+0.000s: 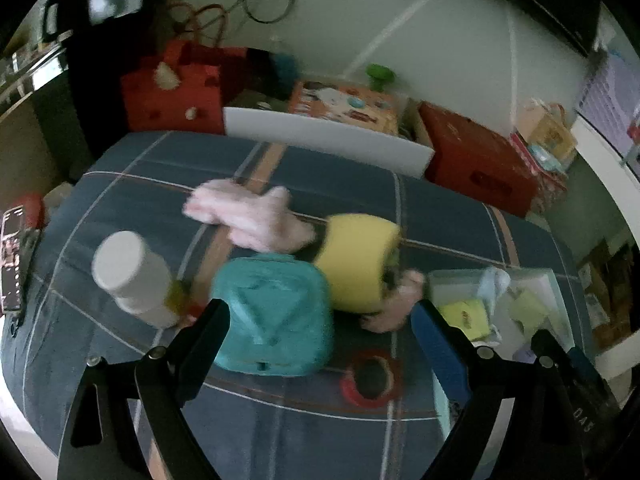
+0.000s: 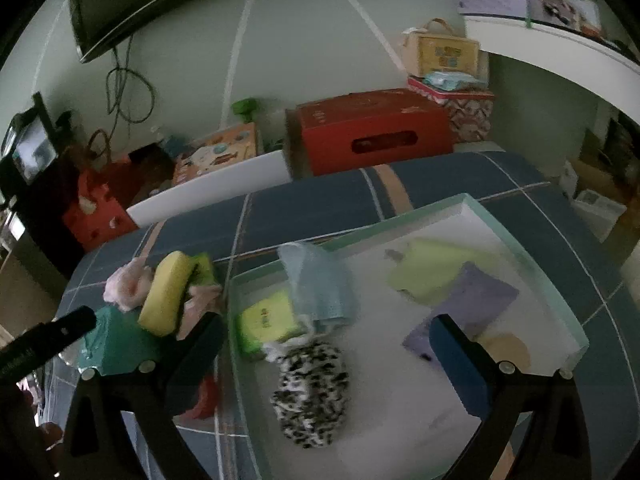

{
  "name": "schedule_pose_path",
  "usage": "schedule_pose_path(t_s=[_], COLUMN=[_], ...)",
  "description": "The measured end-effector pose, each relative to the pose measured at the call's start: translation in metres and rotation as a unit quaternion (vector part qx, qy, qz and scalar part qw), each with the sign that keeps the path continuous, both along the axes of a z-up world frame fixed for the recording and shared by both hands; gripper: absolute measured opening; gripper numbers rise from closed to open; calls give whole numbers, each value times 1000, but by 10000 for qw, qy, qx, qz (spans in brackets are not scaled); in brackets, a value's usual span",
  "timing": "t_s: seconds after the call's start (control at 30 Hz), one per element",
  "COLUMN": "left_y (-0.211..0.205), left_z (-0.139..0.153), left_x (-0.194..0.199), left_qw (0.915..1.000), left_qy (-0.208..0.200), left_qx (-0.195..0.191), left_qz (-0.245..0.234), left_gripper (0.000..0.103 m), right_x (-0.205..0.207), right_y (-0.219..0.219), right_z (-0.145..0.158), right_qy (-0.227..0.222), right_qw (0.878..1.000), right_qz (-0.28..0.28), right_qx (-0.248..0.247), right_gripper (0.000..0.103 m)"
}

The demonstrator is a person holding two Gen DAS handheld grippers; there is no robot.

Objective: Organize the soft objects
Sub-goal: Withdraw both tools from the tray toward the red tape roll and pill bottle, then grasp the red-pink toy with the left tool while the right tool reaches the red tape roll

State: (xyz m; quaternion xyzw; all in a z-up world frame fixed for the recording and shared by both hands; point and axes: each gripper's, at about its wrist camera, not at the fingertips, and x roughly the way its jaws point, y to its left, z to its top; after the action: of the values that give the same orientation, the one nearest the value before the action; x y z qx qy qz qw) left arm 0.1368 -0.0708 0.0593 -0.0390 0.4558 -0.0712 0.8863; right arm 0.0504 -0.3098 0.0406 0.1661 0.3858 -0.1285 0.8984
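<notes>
just ahead of the wide-open left gripper (image 1: 320,332), the teal soft block (image 1: 276,316), nearer it than the empty, spread right gripper (image 2: 326,344)

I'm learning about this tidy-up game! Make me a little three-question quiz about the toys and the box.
1. True or false: the black-and-white spotted fuzzy bundle lies inside the clear shallow plastic bin.
2. Which thing lies on the blue plaid cloth, outside the bin? A. pale purple flat square pad B. yellow foam sponge C. light blue mesh cloth
3. Fill in: the left gripper is open, right over the ______ soft block.

Key: 1 true; 2 B; 3 teal. The right gripper is open too, over the bin.
</notes>
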Motion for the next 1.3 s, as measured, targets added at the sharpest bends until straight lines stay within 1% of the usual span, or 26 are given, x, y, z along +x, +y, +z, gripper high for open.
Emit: schedule_pose_path(t_s=[0.1, 0.23, 0.33, 0.47, 0.67, 0.83, 0.93, 1.03, 1.17, 1.3], left_y=[17, 44, 64, 92, 130, 142, 145, 145, 149, 153], left_z=[1, 1, 1, -1, -14, -27, -37, -48, -59, -67], left_x=[-1, -2, -4, -6, -9, -8, -6, -2, 2, 4], left_qw=[9998, 9988, 9972, 9938, 9871, 9832, 9810, 9793, 9756, 9728], left_qy=[-44, 36, 60, 116, 376, 603, 773, 945, 1103, 1230], left_qx=[-9, -125, -111, -65, -263, -328, -454, -502, -520, -524], left_qz=[188, 476, 739, 1102, 1532, 1693, 1722, 1720, 1824, 1894], left_gripper=[93, 93, 93, 92, 92, 92, 92, 92, 92, 92], right_x=[4, 8, 12, 16, 21, 25, 29, 32, 34, 34], right_y=[15, 39, 56, 75, 93, 109, 117, 122, 128, 130], right_z=[1, 3, 3, 2, -2, -11, -22, -33, -43, -53], right_qy=[-40, -20, -6, 30, 65, 167, 319, 482, 675, 840], right_qw=[9996, 9984, 9963, 9938, 9905, 9858, 9829, 9798, 9776, 9761], right_qz=[261, 571, 857, 1110, 1359, 1623, 1731, 1811, 1902, 1916], right_qx=[47, -38, 111, 62, 217, 392, 543, 697, 595, 596], right_gripper=[103, 103, 103, 103, 103, 103, 103, 103, 103, 103])
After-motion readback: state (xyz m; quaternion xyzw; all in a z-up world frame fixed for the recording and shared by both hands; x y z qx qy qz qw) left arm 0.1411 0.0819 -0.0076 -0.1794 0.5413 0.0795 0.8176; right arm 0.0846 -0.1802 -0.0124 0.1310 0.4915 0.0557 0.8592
